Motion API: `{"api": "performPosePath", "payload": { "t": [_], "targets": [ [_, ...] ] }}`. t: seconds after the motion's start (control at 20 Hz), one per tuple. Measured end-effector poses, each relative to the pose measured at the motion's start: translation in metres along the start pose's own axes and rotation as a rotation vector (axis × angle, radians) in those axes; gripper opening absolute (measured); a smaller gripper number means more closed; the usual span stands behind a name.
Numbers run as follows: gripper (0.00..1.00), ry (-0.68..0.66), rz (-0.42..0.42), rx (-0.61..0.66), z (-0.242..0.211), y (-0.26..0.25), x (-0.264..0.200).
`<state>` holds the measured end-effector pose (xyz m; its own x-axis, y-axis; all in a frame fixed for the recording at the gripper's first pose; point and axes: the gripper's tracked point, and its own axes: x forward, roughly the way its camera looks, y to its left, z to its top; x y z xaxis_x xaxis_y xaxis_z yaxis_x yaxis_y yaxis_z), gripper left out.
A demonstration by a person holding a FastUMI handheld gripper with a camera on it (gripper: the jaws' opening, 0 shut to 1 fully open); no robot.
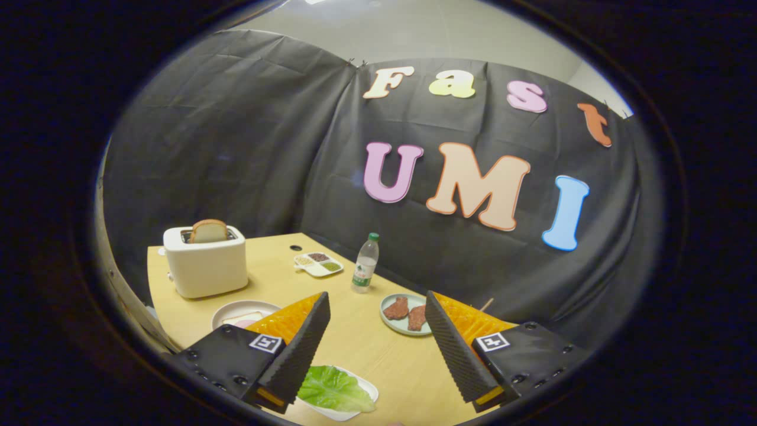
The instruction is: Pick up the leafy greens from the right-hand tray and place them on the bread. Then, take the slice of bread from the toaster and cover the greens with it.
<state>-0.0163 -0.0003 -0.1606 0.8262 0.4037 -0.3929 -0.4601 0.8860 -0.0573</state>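
My gripper (377, 305) is open, held above the wooden table (355, 349) with nothing between its fingers. A green lettuce leaf (334, 389) lies in a white tray (365, 387) just below, close to the left finger (298, 349). Beyond the left finger a white plate (236, 309) holds a slice of bread (243, 319), partly hidden by the finger. Farther back stands a white toaster (205, 263) with a bread slice (208, 231) sticking up out of its slot.
A grey-green plate with two pieces of meat (406, 313) sits ahead, close to the right finger. A plastic water bottle (365, 263) stands beyond it. A small divided dish (319, 264) with condiments lies next to the bottle. The booth's black cloth wall closes the back.
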Motion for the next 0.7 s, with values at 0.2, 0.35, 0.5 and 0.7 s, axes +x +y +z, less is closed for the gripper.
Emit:
{"api": "performPosePath", "payload": {
  "t": [0.2, 0.35, 0.5, 0.7],
  "targets": [
    [1.0, 0.06, 0.098, -0.01, -0.03, 0.011, 0.01],
    [1.0, 0.112, 0.154, -0.018, -0.054, 0.014, 0.015],
    [1.0, 0.167, 0.206, -0.038, -0.082, 0.02, 0.021],
    [1.0, 0.26, 0.267, -0.056, -0.124, 0.029, 0.023]
  ]
}}
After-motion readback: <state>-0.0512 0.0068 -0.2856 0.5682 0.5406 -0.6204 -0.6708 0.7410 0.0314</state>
